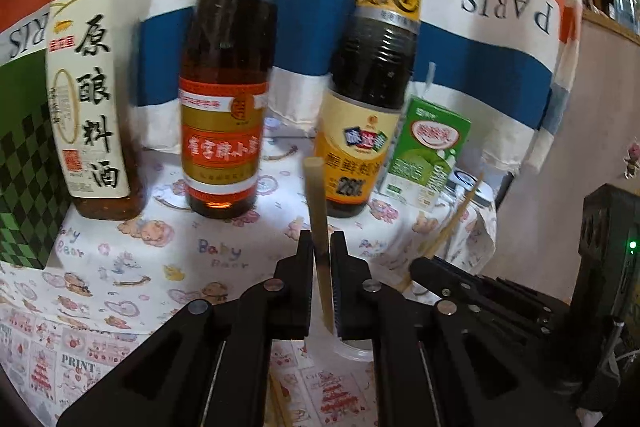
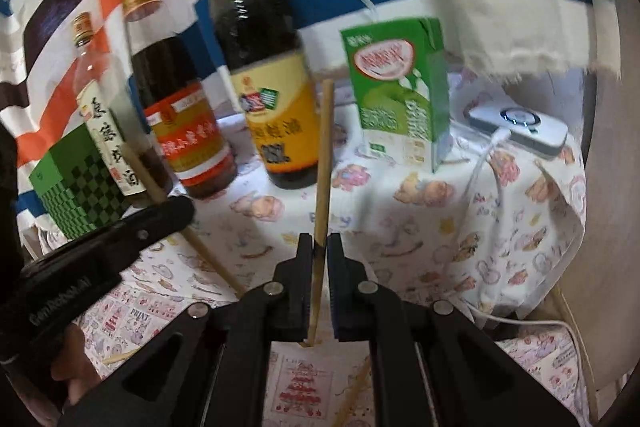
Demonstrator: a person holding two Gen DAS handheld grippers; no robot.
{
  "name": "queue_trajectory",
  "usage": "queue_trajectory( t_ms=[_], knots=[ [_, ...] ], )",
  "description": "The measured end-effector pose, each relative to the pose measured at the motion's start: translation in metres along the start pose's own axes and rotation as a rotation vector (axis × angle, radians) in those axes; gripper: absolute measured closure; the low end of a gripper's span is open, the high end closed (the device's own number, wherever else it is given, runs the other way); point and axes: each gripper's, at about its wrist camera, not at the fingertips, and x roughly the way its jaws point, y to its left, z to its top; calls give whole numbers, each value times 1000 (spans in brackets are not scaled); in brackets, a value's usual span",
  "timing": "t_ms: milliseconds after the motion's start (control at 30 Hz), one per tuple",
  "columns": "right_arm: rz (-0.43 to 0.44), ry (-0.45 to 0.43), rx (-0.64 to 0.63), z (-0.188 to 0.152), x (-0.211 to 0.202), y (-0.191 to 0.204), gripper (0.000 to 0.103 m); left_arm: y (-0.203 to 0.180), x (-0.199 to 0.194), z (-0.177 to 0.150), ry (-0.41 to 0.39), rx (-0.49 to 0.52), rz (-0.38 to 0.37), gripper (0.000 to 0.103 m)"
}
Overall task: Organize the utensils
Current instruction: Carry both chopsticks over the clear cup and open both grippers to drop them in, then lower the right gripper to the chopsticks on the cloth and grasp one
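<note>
Setting: cartoon-print tablecloth (image 1: 132,267), three sauce bottles (image 1: 224,115) behind
Left gripper (image 1: 322,247): I clamp one chopstick (image 1: 318,211) — upright
Right gripper (image 2: 319,247): pinching another chopstick (image 2: 323,167) — near the green carton (image 2: 400,95)

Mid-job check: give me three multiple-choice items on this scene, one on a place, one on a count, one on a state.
1. The green drink carton stands where, in the right wrist view?
A. right of the bottles
B. left of the bottles
C. on the checkered box

2. How many bottles stand on the table?
A. two
B. three
C. five

3. The left gripper is:
A. wide open
B. shut on a chopstick
C. gripping a bottle

A: carton beside the dark sauce bottle.
B: three stand in a row.
B: fingers pinch the stick.
</note>
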Motion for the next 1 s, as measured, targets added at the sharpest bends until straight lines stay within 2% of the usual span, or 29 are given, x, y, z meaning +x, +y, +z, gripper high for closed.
queue_trajectory(
  t_ms=[100,167,233,267,300,333,400,600,767,900,1000],
  knots=[
    [-5,17,27,2,0,-6,94,6,-3,1,-6,-6,4,87],
    [-14,40,37,4,0,-8,85,11,-13,3,-31,-4,28,62],
    [-56,92,48,7,3,-10,74,12,-26,4,-68,10,54,52],
    [-80,139,63,7,5,-11,69,12,-31,6,-74,24,82,50],
    [-64,166,81,7,6,-12,68,13,-38,8,-81,40,109,50],
    [-34,171,95,6,4,-13,67,14,-44,9,-89,47,119,48],
    [-7,179,107,6,-1,-10,52,20,-58,10,-100,42,128,43],
    [5,157,13,3,-24,20,37,37,-105,5,-123,24,134,27],
    [13,162,-30,-8,-37,35,34,44,-132,-4,-142,57,211,6],
    [14,200,-54,-20,-41,41,34,44,-144,-14,-143,87,259,3],
    [23,227,-54,-31,-44,41,34,48,-147,-23,-113,62,258,1]
  ],
)
